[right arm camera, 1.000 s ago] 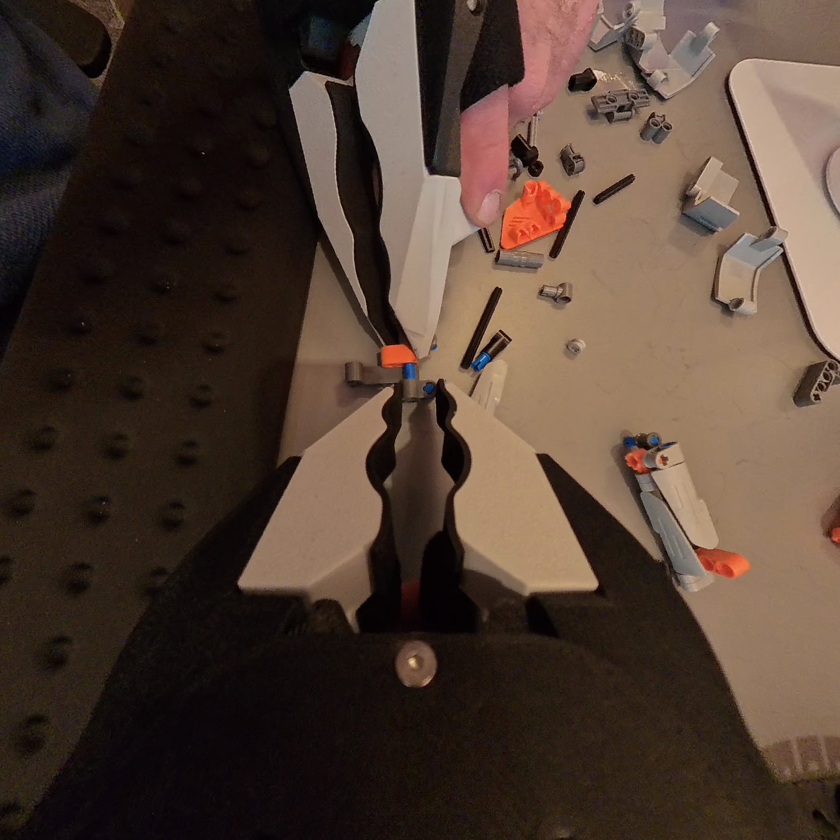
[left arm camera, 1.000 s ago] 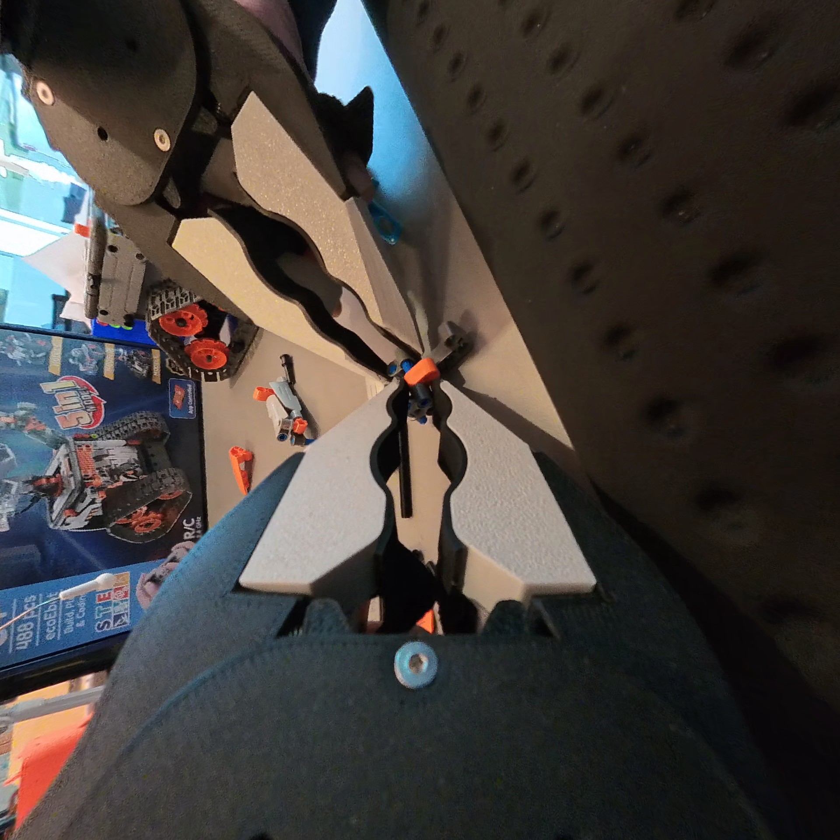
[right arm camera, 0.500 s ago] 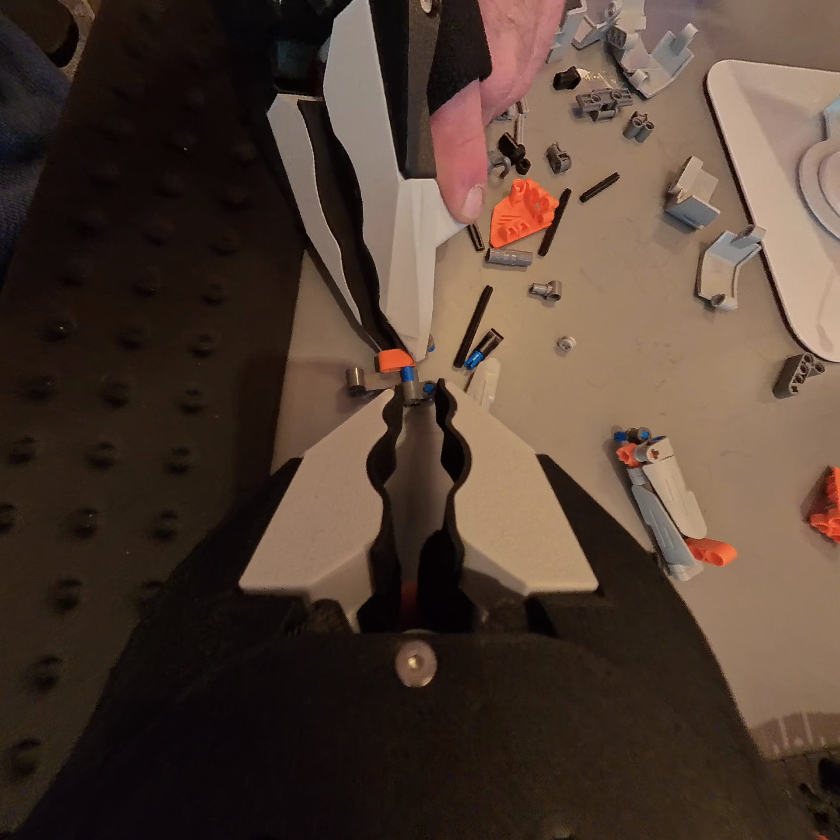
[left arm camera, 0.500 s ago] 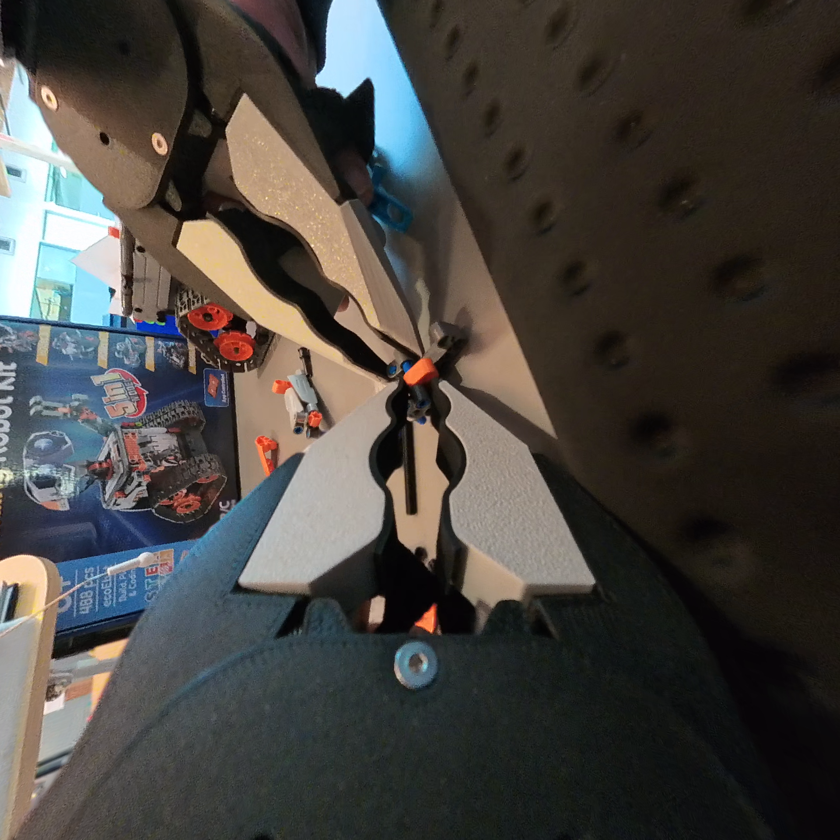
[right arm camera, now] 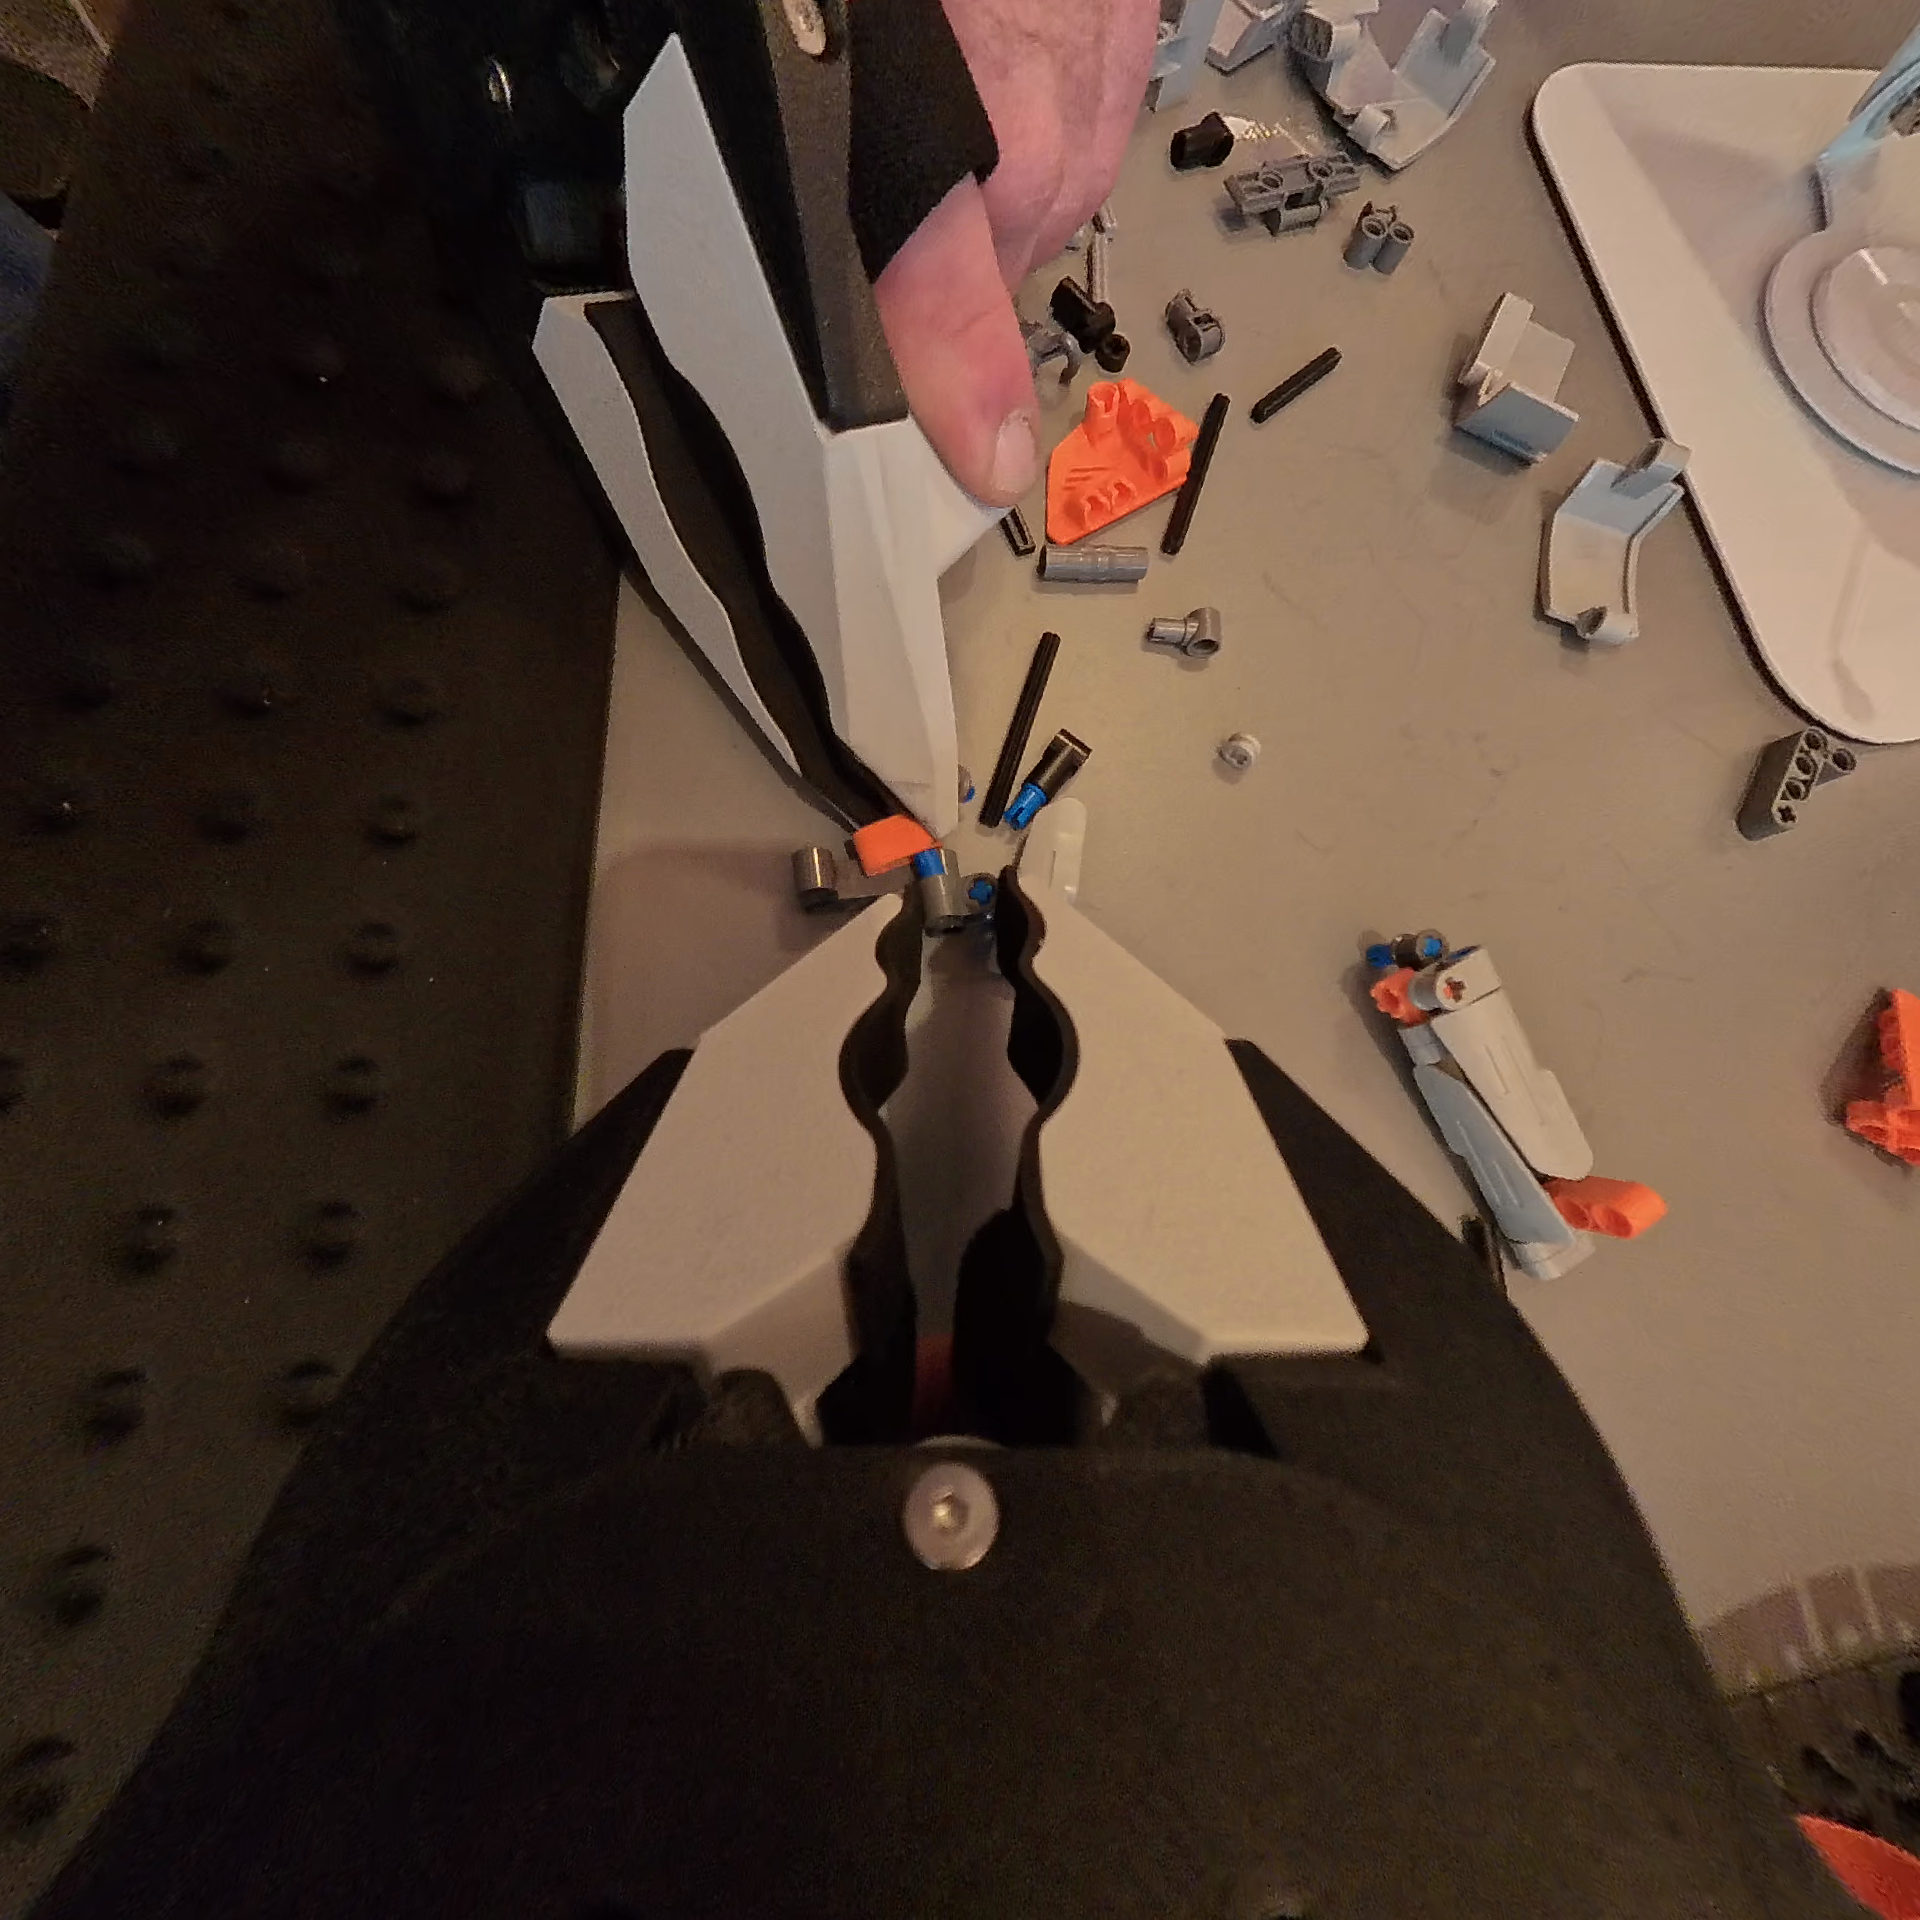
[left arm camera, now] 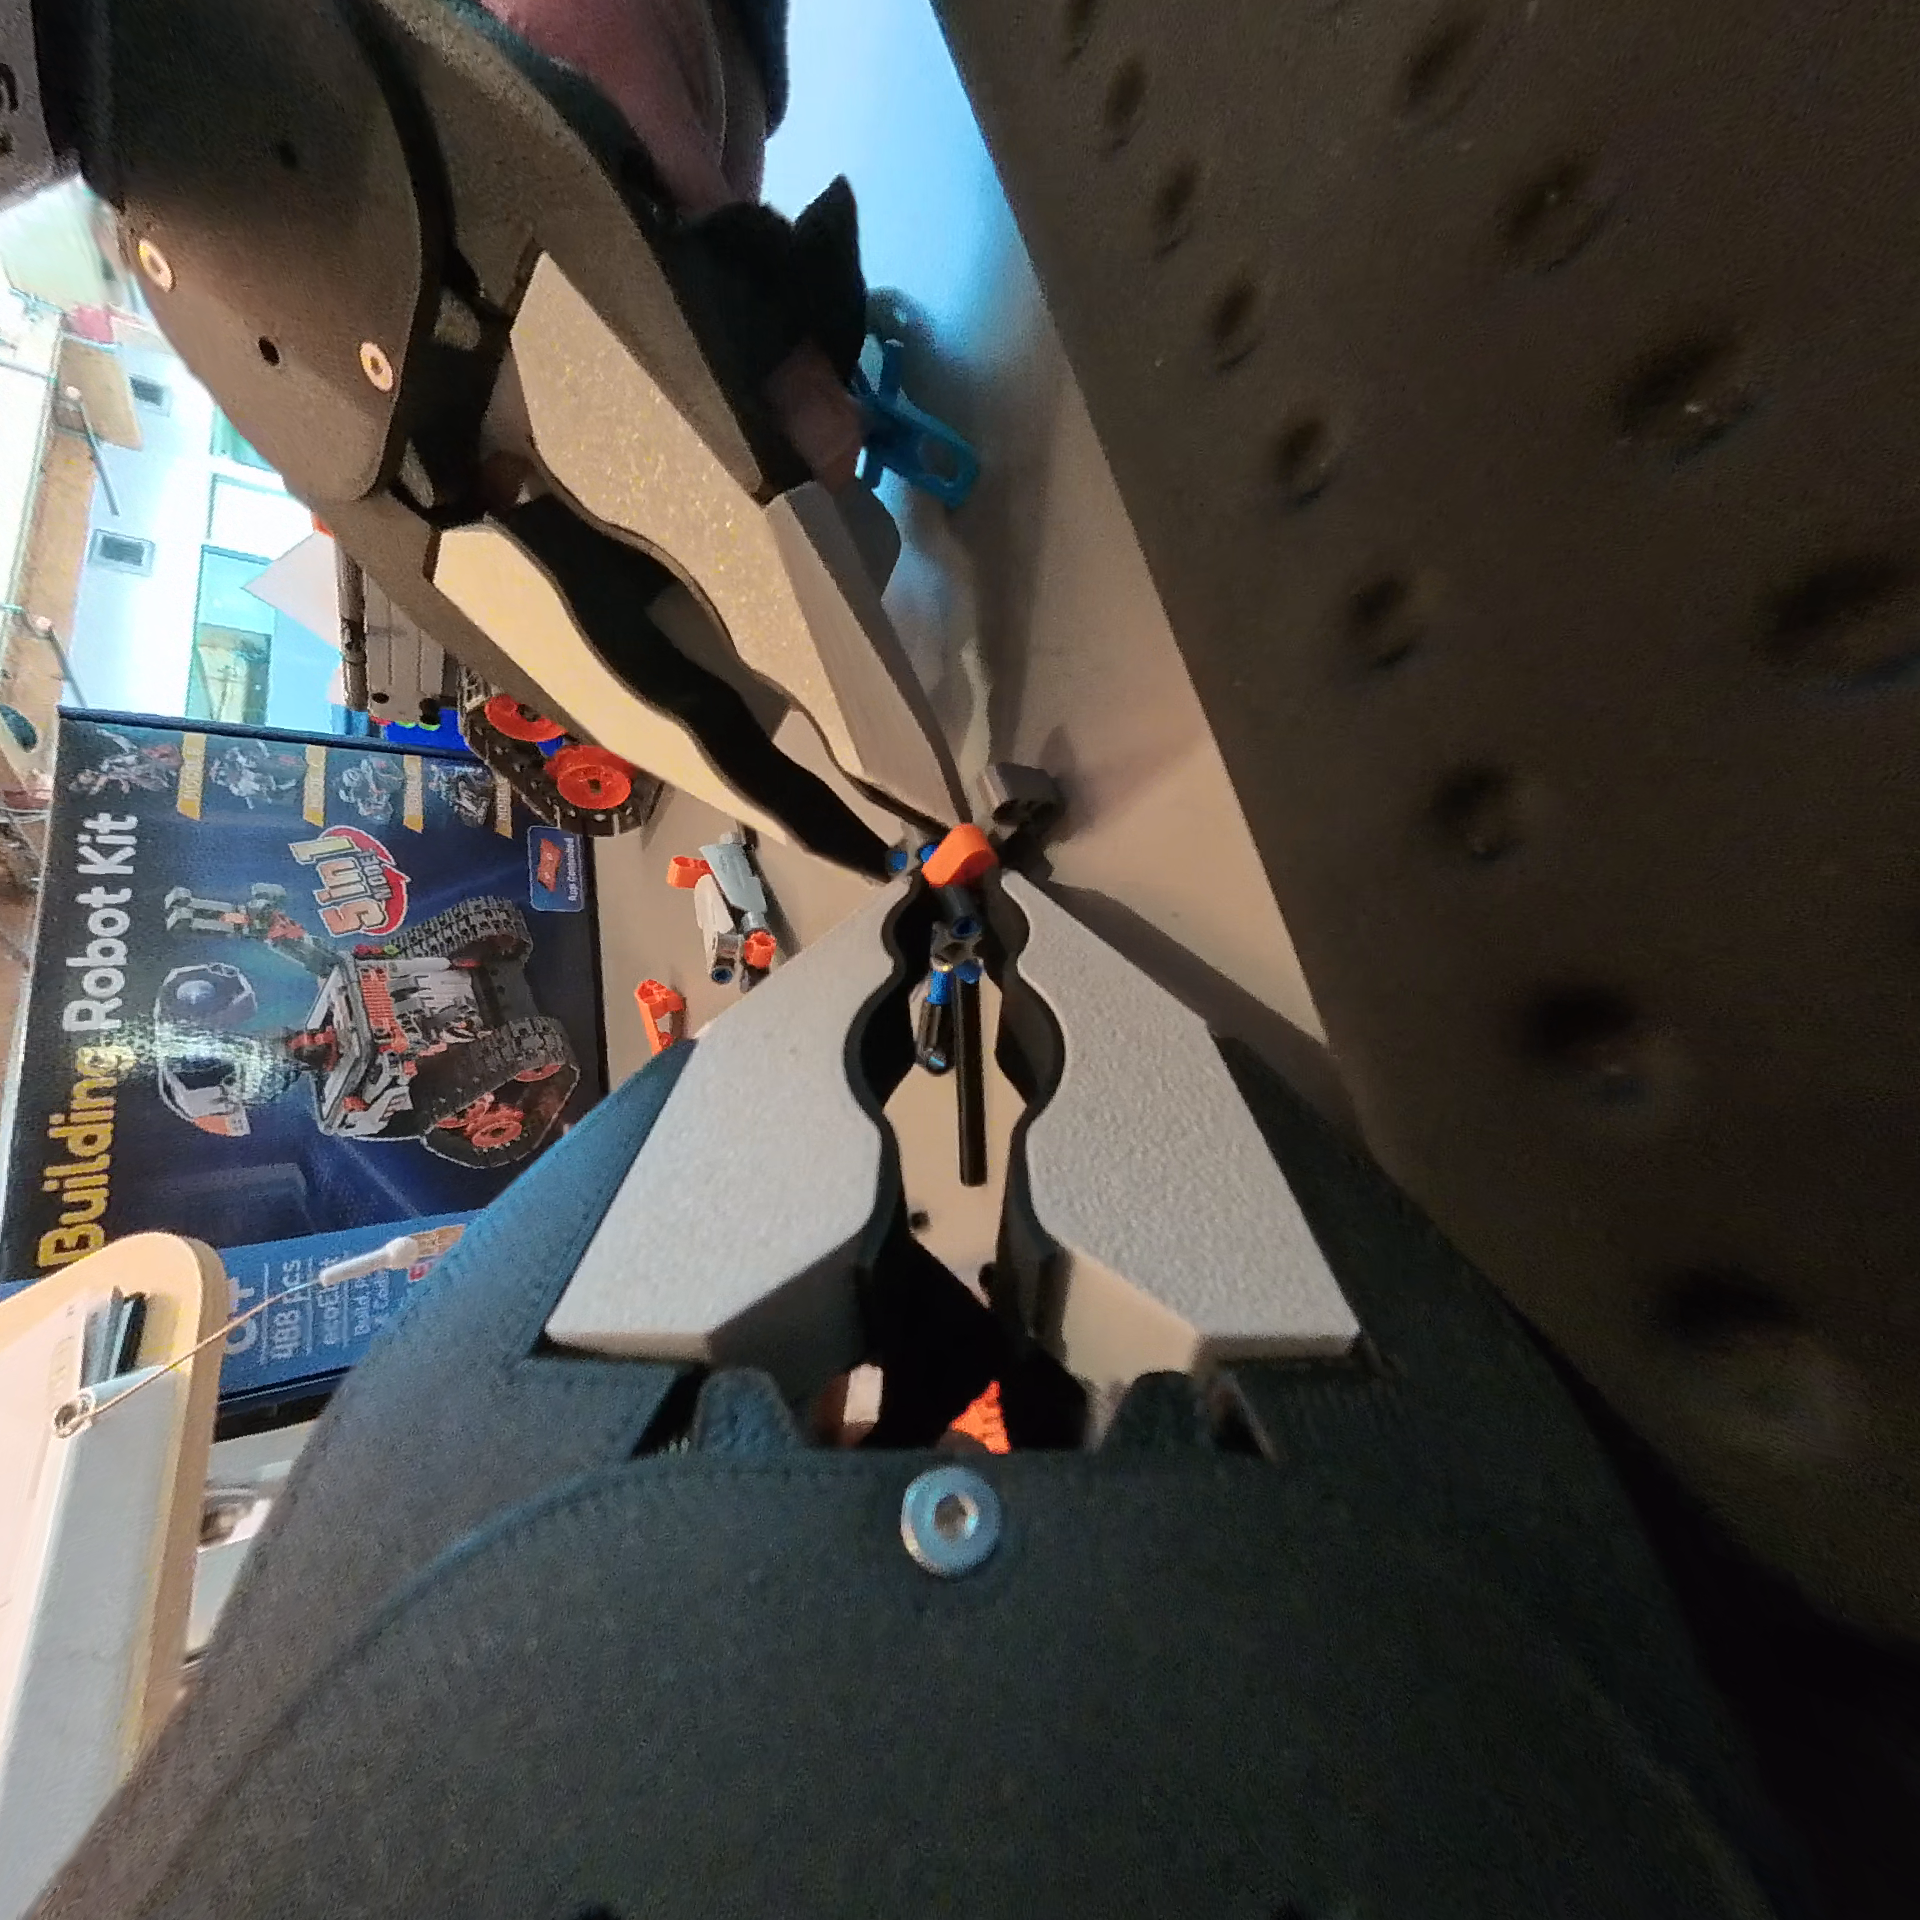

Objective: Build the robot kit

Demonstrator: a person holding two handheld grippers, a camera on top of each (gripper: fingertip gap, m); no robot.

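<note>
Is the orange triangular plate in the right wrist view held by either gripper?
No: the orange plate lies loose on the table, apart from both the left gripper and right gripper.

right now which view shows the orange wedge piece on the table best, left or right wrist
The right wrist view. There the orange wedge piece lies in full sight on the grey table, just right of the person's thumb, its studded face clear. In the left wrist view I cannot pick it out; that gripper's own body and fingers cover most of the table.
</note>
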